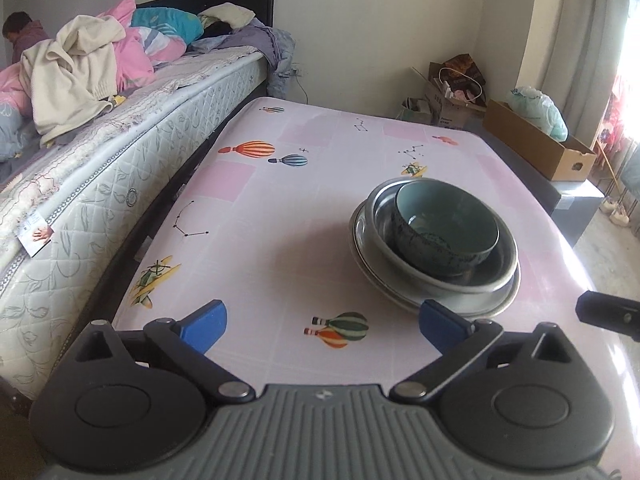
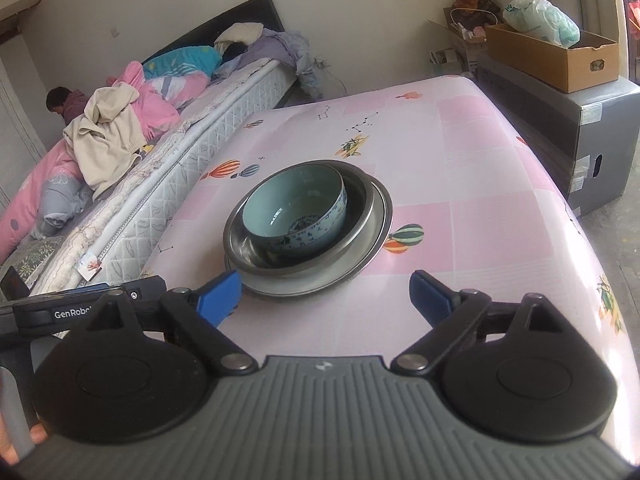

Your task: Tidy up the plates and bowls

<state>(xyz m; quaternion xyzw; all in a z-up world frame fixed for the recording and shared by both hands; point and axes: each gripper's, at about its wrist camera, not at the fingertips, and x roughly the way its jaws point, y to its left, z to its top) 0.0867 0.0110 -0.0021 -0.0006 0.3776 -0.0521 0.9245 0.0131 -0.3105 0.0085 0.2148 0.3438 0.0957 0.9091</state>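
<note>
A blue-patterned ceramic bowl (image 1: 444, 228) (image 2: 298, 216) sits inside a steel bowl (image 1: 476, 276) (image 2: 360, 204), which rests on a flat steel plate (image 1: 496, 306) (image 2: 320, 286). The stack stands on the pink table (image 1: 280, 216) (image 2: 460, 240). My left gripper (image 1: 322, 324) is open and empty, held short of the stack, which lies ahead to the right. My right gripper (image 2: 326, 294) is open and empty too, just in front of the plate's near rim. The left gripper's body (image 2: 80, 312) shows at the left edge of the right wrist view.
A bed (image 1: 132, 168) (image 2: 160, 184) with piled bedding runs along the table's left side, and a person (image 1: 24, 36) sits at its far end. Cardboard boxes (image 1: 536, 148) (image 2: 560, 56) and a grey case (image 2: 568, 128) stand to the right beyond the table's edge.
</note>
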